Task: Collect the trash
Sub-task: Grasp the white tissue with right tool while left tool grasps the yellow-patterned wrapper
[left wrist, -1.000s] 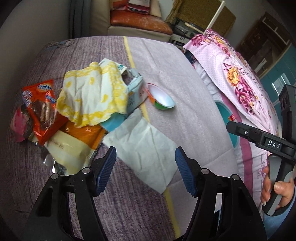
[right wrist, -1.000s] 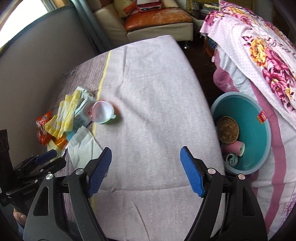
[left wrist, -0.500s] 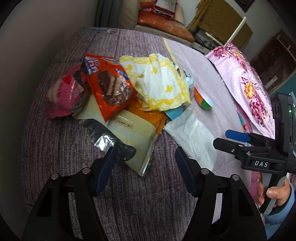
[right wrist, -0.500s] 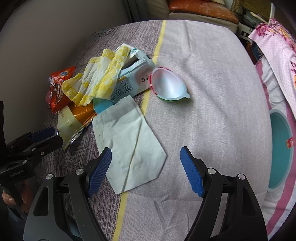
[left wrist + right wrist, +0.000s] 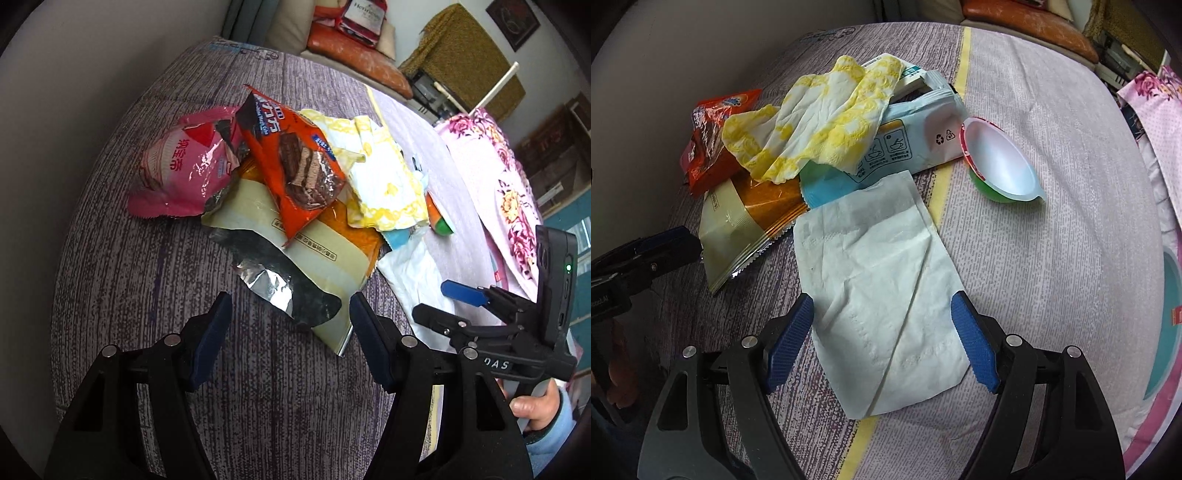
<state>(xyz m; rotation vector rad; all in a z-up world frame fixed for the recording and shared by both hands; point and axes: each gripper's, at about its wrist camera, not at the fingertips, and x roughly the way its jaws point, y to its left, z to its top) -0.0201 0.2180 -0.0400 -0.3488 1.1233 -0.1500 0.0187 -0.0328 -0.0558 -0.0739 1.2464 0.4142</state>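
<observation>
A heap of trash lies on the covered table. My left gripper (image 5: pixel 290 332) is open just short of the torn silver end of a cream and orange foil bag (image 5: pixel 295 258). Behind that bag lie an orange wafer wrapper (image 5: pixel 291 162), a pink wrapper (image 5: pixel 177 173) and a yellow-patterned napkin (image 5: pixel 384 181). My right gripper (image 5: pixel 882 339) is open, and a flat white tissue (image 5: pixel 879 295) lies between its fingers, which do not press on it. Farther back are a light-blue carton pack (image 5: pixel 908 144) and an empty green cup (image 5: pixel 1001 166).
The right gripper's body (image 5: pixel 498 343) and a hand (image 5: pixel 532 406) show at the right of the left wrist view. A teal basin (image 5: pixel 1167 332) sits past the table's right edge, beside a floral pink cloth (image 5: pixel 509 184). A sofa (image 5: pixel 354 40) stands beyond the far edge.
Both grippers came lower and closer to the trash. The left swung left from the tissue to the foil bag; the right swung left from the bare cloth onto the white tissue. Neither jaw width changed.
</observation>
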